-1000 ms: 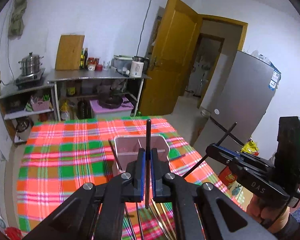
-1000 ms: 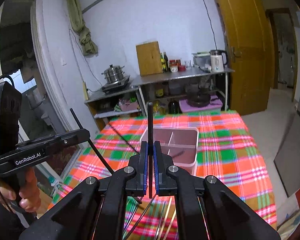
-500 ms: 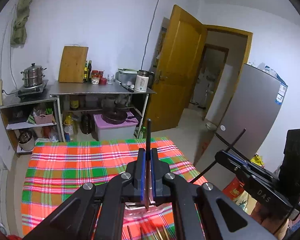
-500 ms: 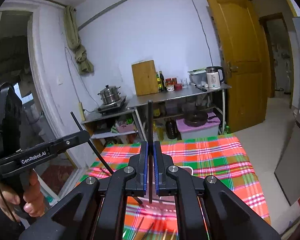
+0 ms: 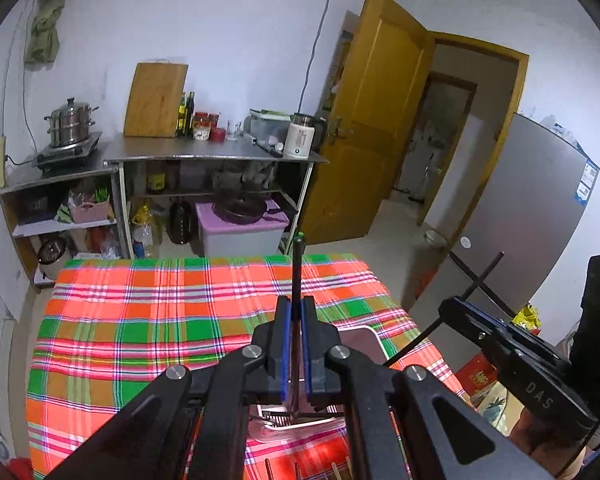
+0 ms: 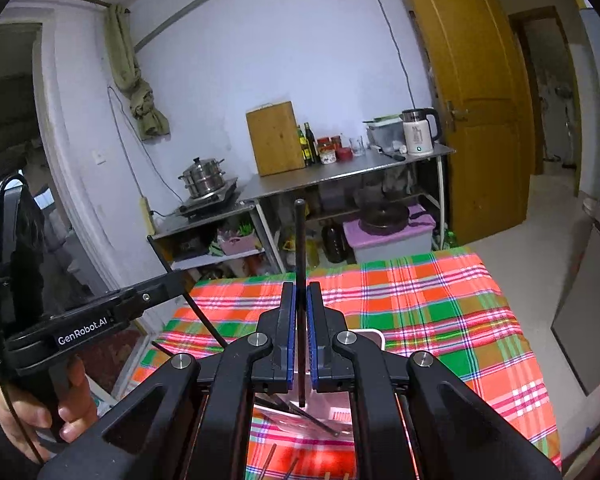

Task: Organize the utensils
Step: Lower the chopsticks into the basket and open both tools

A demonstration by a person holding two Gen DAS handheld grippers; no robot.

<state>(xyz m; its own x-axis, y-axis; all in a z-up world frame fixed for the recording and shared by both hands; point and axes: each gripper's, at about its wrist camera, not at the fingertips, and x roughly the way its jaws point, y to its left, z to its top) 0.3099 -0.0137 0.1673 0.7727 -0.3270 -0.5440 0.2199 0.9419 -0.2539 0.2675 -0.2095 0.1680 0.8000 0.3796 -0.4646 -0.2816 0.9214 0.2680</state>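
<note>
My left gripper [image 5: 294, 312] is shut on a black chopstick [image 5: 297, 268] that stands up between its blue pads. My right gripper [image 6: 300, 300] is shut on another black chopstick [image 6: 299, 240], also upright. Both hover over a pink-white divided tray [image 5: 370, 340], mostly hidden under the grippers; it also shows in the right wrist view [image 6: 374, 336] with dark chopsticks lying in it. Several loose chopsticks [image 6: 270, 458] lie on the plaid tablecloth [image 5: 140, 320] near the front edge. Each gripper appears in the other's view, the right one [image 5: 452, 312] and the left one [image 6: 172, 280].
A steel counter [image 5: 204, 154] with a kettle, bottles, cutting board and steamer pot stands against the far wall. A yellow door [image 5: 372, 120] and a grey fridge [image 5: 532, 216] are to the right. The table's far edge meets open floor.
Both cameras tipped up half a second ago and have since tilted back down, so more of the tablecloth and the tray show again. Both grippers still hold their chopsticks.
</note>
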